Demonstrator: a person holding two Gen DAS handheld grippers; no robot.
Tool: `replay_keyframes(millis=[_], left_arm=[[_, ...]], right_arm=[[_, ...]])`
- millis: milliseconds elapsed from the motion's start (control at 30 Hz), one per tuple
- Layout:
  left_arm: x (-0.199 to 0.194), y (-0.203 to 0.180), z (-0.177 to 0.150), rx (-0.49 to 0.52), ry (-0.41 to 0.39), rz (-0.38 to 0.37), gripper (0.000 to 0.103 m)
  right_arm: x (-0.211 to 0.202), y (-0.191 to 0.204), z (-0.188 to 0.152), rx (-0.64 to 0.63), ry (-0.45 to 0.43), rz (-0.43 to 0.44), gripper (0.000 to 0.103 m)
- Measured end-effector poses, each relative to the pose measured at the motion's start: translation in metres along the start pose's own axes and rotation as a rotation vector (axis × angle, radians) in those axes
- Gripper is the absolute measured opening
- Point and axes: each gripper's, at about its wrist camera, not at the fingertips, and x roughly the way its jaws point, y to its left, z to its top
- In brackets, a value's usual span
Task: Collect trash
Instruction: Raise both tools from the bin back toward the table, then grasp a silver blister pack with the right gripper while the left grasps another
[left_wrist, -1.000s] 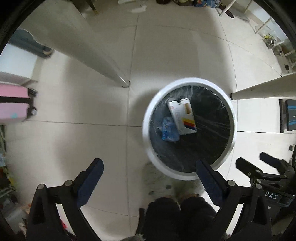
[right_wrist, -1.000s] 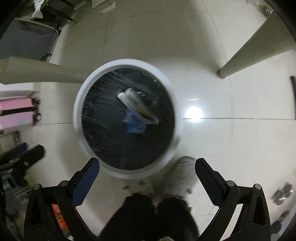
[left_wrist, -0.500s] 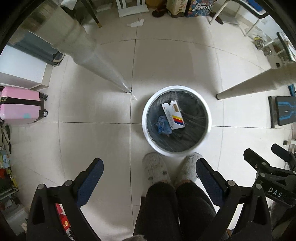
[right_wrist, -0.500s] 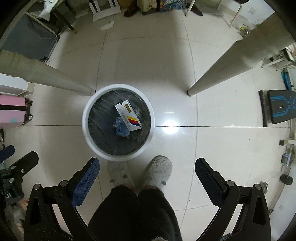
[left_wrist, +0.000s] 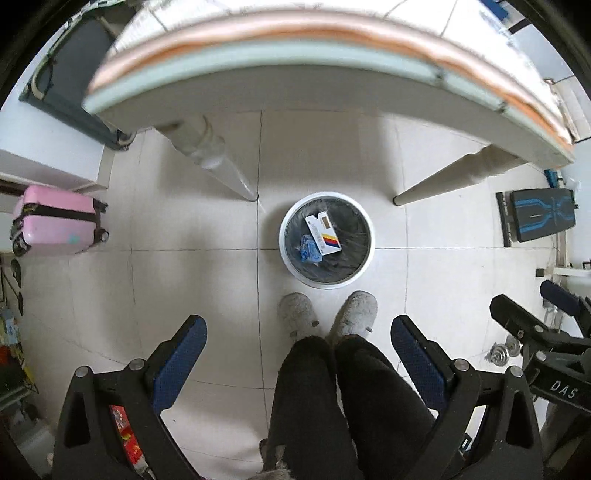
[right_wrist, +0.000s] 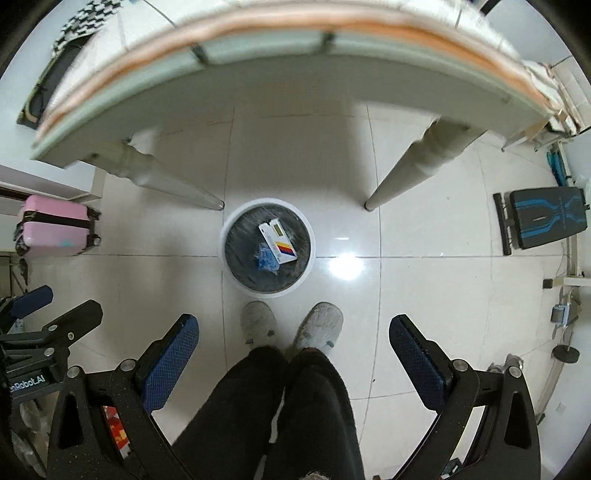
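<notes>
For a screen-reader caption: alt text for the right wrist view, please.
A round white bin on a tiled floor holds a white box and blue wrapper, beyond the open, empty right gripper. A person's slippers stand beside it, a table above.

Pale tiled floor (left_wrist: 192, 280), glossy, dark grout lines. On it: round white bin (left_wrist: 327, 239) with black liner, between two table legs (left_wrist: 218, 162), just ahead of the person's grey slippers (left_wrist: 297, 315). Inside the bin a white carton (left_wrist: 323, 234) touching a crumpled blue wrapper (left_wrist: 309, 253). Pink suitcase (left_wrist: 55, 226) lies at left, black-and-blue bench (left_wrist: 539, 218) at right. Tabletop (left_wrist: 295, 62) edge overhead, blurred.
</notes>
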Motion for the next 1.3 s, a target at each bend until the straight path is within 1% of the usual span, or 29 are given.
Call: replay_keyframes(millis=[67, 133, 233, 367, 467, 533, 567, 667, 767, 833, 867, 900, 933, 1033, 1067, 1100, 1167, 1233, 1267, 1300], left_arm=[[-0.022, 0.002, 0.000, 0.006, -0.011, -0.010, 0.102], [-0.038, 0.002, 0.001, 0.011, -0.027, -0.013, 0.102], [-0.065, 0.003, 0.008, 0.014, -0.074, -0.010, 0.102], [-0.099, 0.001, 0.034, -0.008, -0.160, 0.015, 0.102], [-0.120, 0.000, 0.062, -0.033, -0.232, 0.047, 0.102], [-0.131, -0.005, 0.091, -0.059, -0.272, 0.062, 0.103], [-0.138, -0.003, 0.102, -0.072, -0.285, 0.064, 0.103], [-0.142, -0.013, 0.140, -0.106, -0.299, 0.076, 0.103], [-0.133, -0.029, 0.186, -0.136, -0.288, 0.107, 0.103], [-0.125, -0.038, 0.211, -0.156, -0.260, 0.107, 0.103], [-0.119, -0.044, 0.229, -0.165, -0.241, 0.101, 0.103], [-0.114, -0.052, 0.246, -0.169, -0.226, 0.099, 0.103], [-0.106, -0.060, 0.267, -0.171, -0.212, 0.103, 0.103], [-0.095, -0.077, 0.311, -0.185, -0.186, 0.106, 0.103], [-0.088, -0.082, 0.331, -0.204, -0.168, 0.088, 0.103], [-0.083, -0.084, 0.342, -0.222, -0.153, 0.061, 0.103], [-0.070, -0.090, 0.373, -0.280, -0.118, -0.009, 0.103], [-0.061, -0.099, 0.396, -0.307, -0.095, -0.055, 0.102], [-0.056, -0.108, 0.410, -0.285, -0.097, -0.065, 0.102], [-0.053, -0.118, 0.421, -0.243, -0.099, -0.056, 0.102]], right_arm=[[-0.028, 0.003, -0.001, 0.004, -0.011, 0.006, 0.103], [-0.048, 0.005, 0.000, 0.008, -0.018, 0.020, 0.103], [-0.081, 0.007, 0.005, 0.013, -0.045, 0.049, 0.103], [-0.118, 0.001, 0.027, 0.054, -0.085, 0.093, 0.103], [-0.140, -0.013, 0.063, 0.110, -0.128, 0.121, 0.103], [-0.150, -0.027, 0.092, 0.137, -0.161, 0.115, 0.103], [-0.154, -0.035, 0.107, 0.151, -0.177, 0.109, 0.103], [-0.154, -0.067, 0.159, 0.193, -0.208, 0.075, 0.103], [-0.144, -0.114, 0.223, 0.237, -0.205, 0.043, 0.103], [-0.131, -0.142, 0.269, 0.252, -0.194, 0.006, 0.103], [-0.122, -0.153, 0.285, 0.253, -0.187, -0.009, 0.103], [-0.111, -0.166, 0.313, 0.256, -0.173, -0.031, 0.103], [-0.102, -0.176, 0.331, 0.257, -0.163, -0.036, 0.103], [-0.064, -0.200, 0.394, 0.249, -0.104, -0.062, 0.103], [-0.054, -0.203, 0.403, 0.249, -0.091, -0.066, 0.103], [-0.042, -0.207, 0.416, 0.253, -0.070, -0.068, 0.103], [-0.025, -0.210, 0.436, 0.247, -0.042, -0.057, 0.103], [-0.010, -0.209, 0.453, 0.232, -0.015, -0.047, 0.100], [-0.005, -0.208, 0.458, 0.226, -0.007, -0.047, 0.099], [-0.001, -0.208, 0.462, 0.220, 0.000, -0.040, 0.093]])
